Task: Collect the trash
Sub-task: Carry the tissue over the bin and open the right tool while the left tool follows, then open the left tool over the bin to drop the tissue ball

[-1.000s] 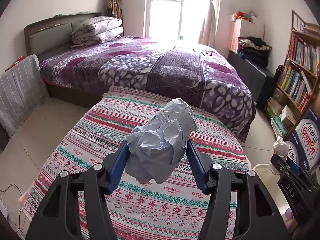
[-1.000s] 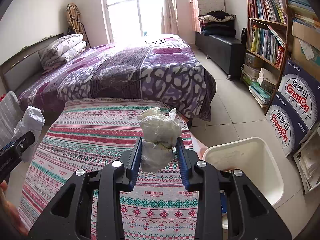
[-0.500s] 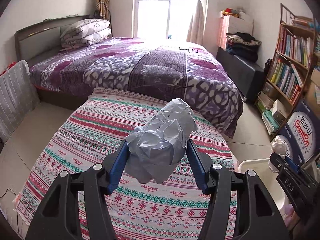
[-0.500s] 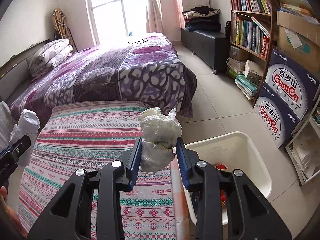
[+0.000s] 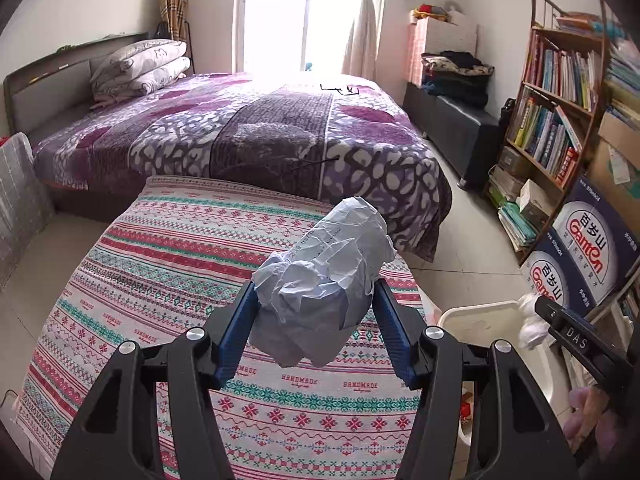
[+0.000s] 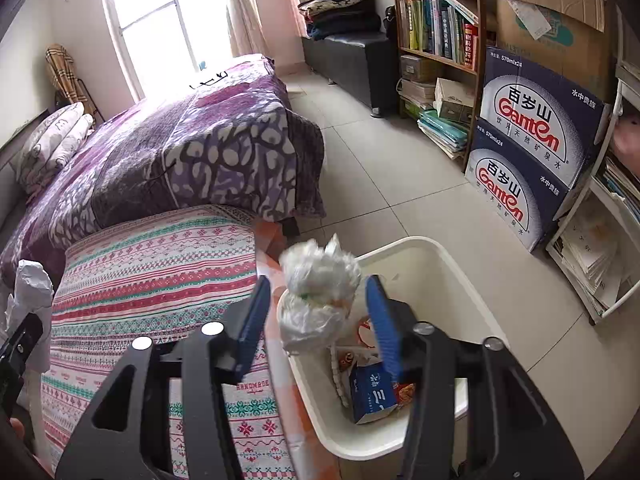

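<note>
My left gripper [image 5: 316, 316] is shut on a crumpled white paper ball [image 5: 324, 280], held above the striped cloth of the table [image 5: 168, 280]. My right gripper [image 6: 318, 314] has its jaws spread open. A crumpled clear plastic bag [image 6: 318, 292] sits loose between them, blurred, with gaps to both blue pads, right above the left rim of the white trash bin [image 6: 472, 280]. The bin holds a blue carton [image 6: 372, 392] and other wrappers. The bin also shows in the left wrist view [image 5: 480, 320], with the right gripper [image 5: 532, 320] over it.
A bed with a purple blanket [image 5: 260, 128] stands behind the table. A bookshelf [image 6: 436, 24] and stacked Ganten water boxes [image 6: 532, 152] line the right wall. A dark bench [image 6: 352, 52] with folded clothes is farther back. The tiled floor [image 6: 380, 168] lies between bed and shelf.
My right gripper has swung right over the white bin and opened, and the plastic bag has come loose. My left gripper has drifted right, still holding the paper ball.
</note>
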`<move>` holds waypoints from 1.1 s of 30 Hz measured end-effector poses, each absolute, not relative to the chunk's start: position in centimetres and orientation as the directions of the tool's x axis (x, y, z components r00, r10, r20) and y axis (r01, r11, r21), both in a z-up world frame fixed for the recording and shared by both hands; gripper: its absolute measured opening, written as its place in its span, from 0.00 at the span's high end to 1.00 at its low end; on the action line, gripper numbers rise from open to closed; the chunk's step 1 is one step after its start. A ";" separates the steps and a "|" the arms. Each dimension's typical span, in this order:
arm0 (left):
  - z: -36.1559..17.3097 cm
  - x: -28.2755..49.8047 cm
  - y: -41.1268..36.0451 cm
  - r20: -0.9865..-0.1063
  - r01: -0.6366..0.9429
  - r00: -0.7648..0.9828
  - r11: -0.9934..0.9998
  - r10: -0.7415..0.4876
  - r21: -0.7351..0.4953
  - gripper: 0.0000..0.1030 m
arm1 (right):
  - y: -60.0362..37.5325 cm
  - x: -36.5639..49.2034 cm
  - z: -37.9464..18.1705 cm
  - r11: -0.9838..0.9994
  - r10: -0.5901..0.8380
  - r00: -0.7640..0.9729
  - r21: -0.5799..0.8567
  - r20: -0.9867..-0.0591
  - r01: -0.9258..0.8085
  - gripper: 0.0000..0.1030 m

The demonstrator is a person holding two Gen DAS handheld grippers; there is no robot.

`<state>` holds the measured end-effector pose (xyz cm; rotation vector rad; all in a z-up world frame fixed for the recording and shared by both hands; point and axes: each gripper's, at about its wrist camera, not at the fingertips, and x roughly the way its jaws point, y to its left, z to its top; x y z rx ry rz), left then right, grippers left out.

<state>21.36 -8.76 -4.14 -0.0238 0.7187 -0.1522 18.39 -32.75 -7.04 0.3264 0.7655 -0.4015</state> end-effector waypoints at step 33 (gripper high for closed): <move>-7.3 19.7 -26.4 -0.691 0.464 0.605 0.881 -0.396 -0.099 0.14 | -45.4 10.6 -4.9 0.637 -0.424 0.577 0.223 -0.698 0.738 0.08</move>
